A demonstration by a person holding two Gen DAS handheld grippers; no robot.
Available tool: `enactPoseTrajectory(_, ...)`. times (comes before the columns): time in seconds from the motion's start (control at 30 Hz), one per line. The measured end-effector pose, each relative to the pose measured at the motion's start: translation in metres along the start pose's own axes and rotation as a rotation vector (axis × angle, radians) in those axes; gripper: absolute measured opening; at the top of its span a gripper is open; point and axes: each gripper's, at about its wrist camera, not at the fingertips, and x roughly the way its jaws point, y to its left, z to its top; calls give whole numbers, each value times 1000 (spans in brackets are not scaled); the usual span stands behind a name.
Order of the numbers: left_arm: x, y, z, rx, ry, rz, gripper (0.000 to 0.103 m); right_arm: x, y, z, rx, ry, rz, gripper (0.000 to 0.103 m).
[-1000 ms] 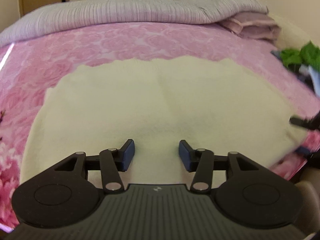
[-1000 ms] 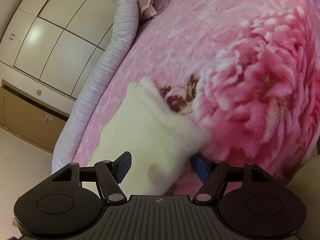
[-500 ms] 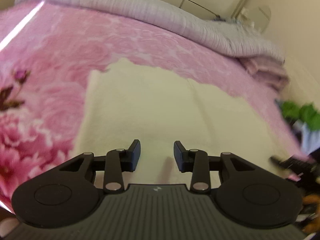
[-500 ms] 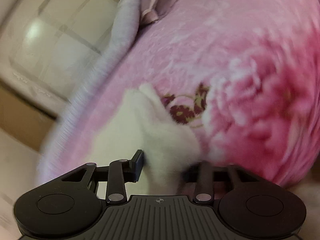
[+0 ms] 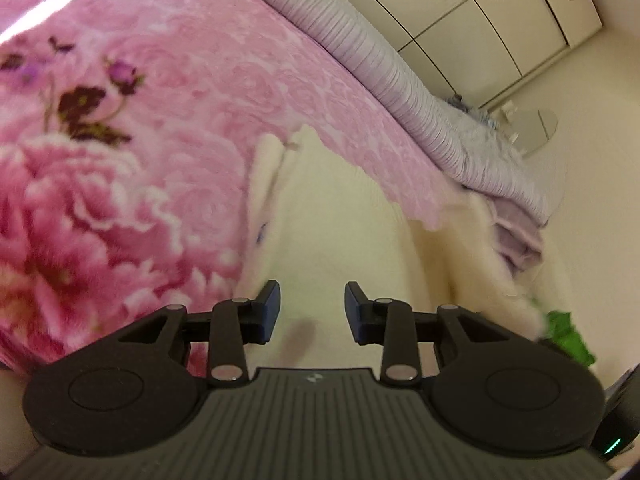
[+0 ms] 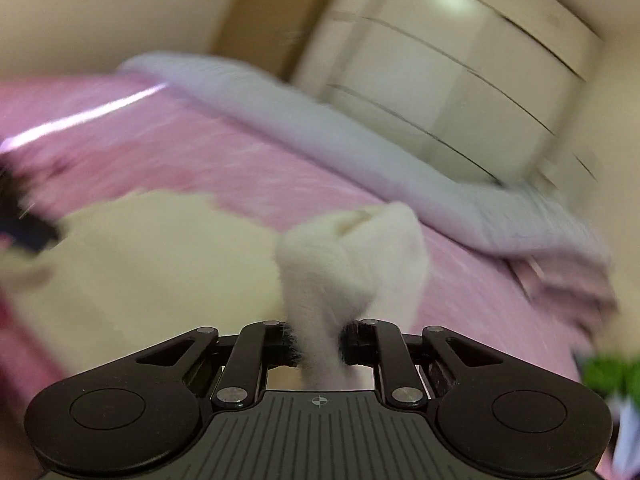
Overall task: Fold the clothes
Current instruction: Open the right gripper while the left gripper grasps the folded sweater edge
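Note:
A cream fleece garment (image 5: pixel 340 220) lies spread on the pink floral bedspread (image 5: pixel 120 160). My left gripper (image 5: pixel 313 308) hovers low over its near left edge. Its jaws are closing but still stand apart, and the cloth lies under them rather than pinched. In the blurred right wrist view my right gripper (image 6: pixel 320 340) is closing, its pads pressing on a bunched corner (image 6: pixel 352 256) of the same garment (image 6: pixel 160 256). That corner stands up off the bed, and the same raised edge (image 5: pixel 480 248) shows at the right of the left wrist view.
A rolled lilac quilt (image 5: pixel 380 64) runs along the far side of the bed, with a folded lilac cloth (image 5: pixel 516 240) at its end. A green item (image 5: pixel 564 332) lies at the right. White wardrobe doors (image 6: pixel 460 80) stand behind. A dark blurred shape (image 6: pixel 24 224) sits at the left edge.
My right gripper closed on the garment's corner, rolled and lifted it over the bed. My left gripper slid to the garment's left edge, rolled, and its jaws narrowed.

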Motion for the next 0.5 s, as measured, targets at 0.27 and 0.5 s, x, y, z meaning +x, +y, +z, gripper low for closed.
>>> enactPoseTrajectory(0.27,-6,-1,-1,-35,4,-16,30,13,57,-21,-243,28,132,48)
enactPoseTrajectory(0.5,11,-20,5,-56,50,-107,39,-21,-29,-8,27,-129,277,52)
